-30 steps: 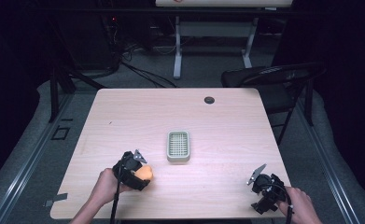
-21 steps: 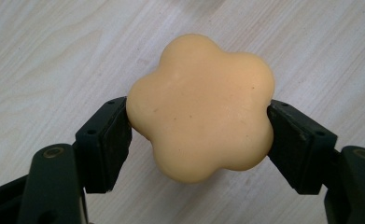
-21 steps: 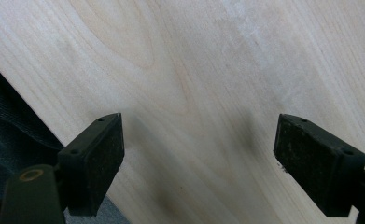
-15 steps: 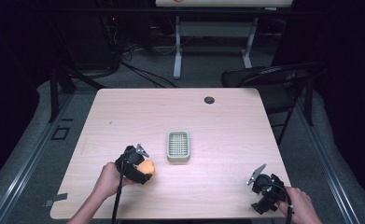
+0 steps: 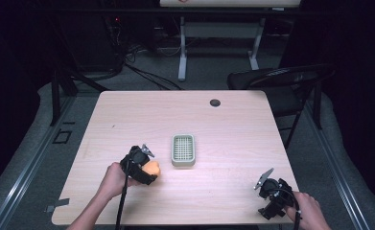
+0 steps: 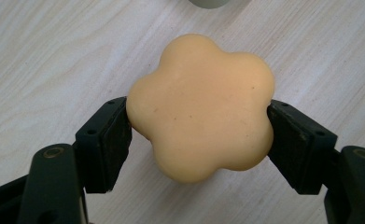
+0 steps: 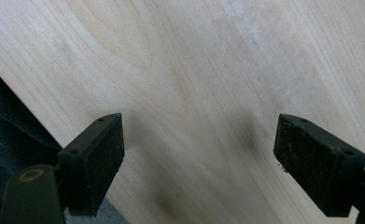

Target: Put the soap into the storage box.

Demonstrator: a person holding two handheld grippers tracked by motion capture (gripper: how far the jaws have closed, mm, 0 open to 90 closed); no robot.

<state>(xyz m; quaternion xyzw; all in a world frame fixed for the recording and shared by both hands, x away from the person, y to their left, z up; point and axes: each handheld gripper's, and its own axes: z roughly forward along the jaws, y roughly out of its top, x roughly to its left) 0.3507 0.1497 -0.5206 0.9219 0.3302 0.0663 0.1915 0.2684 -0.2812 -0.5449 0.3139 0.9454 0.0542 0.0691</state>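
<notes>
Left tool (image 6: 199, 135): clamped on a flower-shaped orange soap (image 6: 201, 105), one jaw on each side, at the centre of the left gripper view; in the high view the left tool (image 5: 139, 163) sits left of centre in the lower half of the frame.
Soap position: held over bare tabletop (image 5: 233, 124), just left of the small grey slotted dish (image 5: 183, 149); whether it touches the wood cannot be told.
Slip risk: the jaws meet rounded lobes, so the soap could likely twist or squirt out if the squeeze is uneven.
Placement risk: the dish looks barely wider than the soap, so a tilted lowering could catch its rim and tip or push it.
Right tool (image 7: 199, 158): jaws wide apart, holding nothing, above the tabletop's edge; in the high view the right tool (image 5: 273, 194) is at the lower right.
Edge risk: probably little, as it is well apart from the dish.
</notes>
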